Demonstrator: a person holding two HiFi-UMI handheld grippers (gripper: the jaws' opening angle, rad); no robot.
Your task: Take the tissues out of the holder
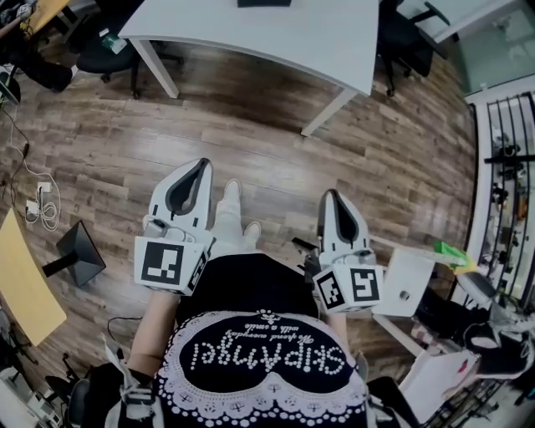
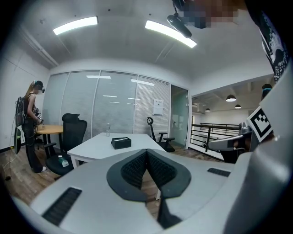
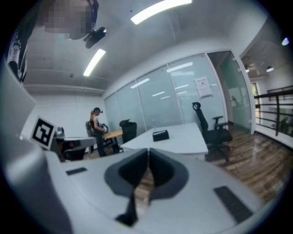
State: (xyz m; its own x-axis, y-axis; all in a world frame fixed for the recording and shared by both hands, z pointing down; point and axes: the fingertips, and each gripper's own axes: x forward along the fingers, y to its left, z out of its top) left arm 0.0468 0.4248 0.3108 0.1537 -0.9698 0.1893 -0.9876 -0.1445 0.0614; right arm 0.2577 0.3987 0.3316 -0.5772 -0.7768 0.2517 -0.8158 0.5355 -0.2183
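Observation:
The black tissue holder (image 2: 121, 142) stands on the white table (image 2: 98, 146), well ahead of both grippers; tissue in it is too small to make out. It also shows in the right gripper view as the holder (image 3: 160, 135) on the table (image 3: 183, 139), and at the top edge of the head view as the holder (image 1: 263, 2) on the table (image 1: 276, 33). My left gripper (image 1: 201, 163) and right gripper (image 1: 328, 194) are held side by side over the wooden floor, short of the table. The left gripper (image 2: 146, 153) and the right gripper (image 3: 148, 153) are both shut, with nothing between their jaws.
Black office chairs (image 2: 73, 130) (image 3: 215, 130) stand around the table, and a clear bottle (image 2: 108, 129) is on it. A person (image 2: 31, 123) stands by a wooden desk at the far left. A black railing (image 2: 210, 135) and a small white side table (image 1: 405, 280) lie to the right.

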